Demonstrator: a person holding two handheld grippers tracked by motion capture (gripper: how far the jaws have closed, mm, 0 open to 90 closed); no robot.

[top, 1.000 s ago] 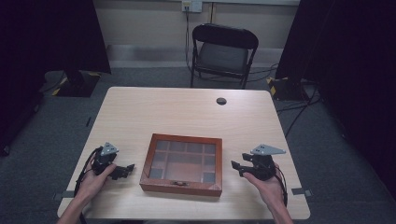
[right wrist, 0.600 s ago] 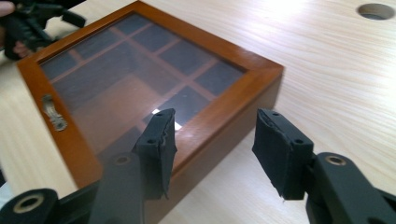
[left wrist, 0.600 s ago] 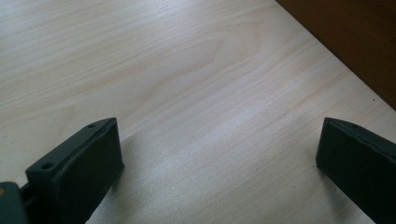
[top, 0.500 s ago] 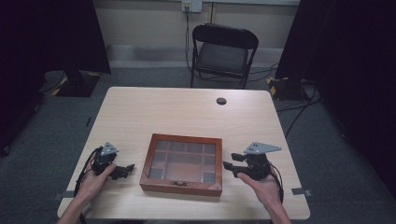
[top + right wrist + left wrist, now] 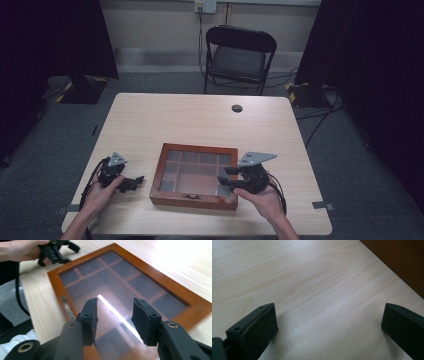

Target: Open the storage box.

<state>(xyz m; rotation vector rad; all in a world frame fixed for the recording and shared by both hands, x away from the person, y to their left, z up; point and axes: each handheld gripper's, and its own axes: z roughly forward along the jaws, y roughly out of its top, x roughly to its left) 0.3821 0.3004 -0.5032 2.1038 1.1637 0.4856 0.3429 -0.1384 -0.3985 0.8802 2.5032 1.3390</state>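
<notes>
Right gripper (image 5: pixel 223 180) now over box (image 5: pixel 195 176), jaws narrower.

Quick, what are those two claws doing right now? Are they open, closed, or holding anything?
Left claw: open wide, empty, over bare table.
Right claw: open and empty, has just been closing, above the wooden box and its glass lid.

Reddish-brown wooden box (image 5: pixel 194 200) with a dark glass lid showing a grid of compartments; pale wood-grain counter (image 5: pixel 200 120); black tongs (image 5: pixel 115 315); black chair (image 5: pixel 239 55) far.
</notes>
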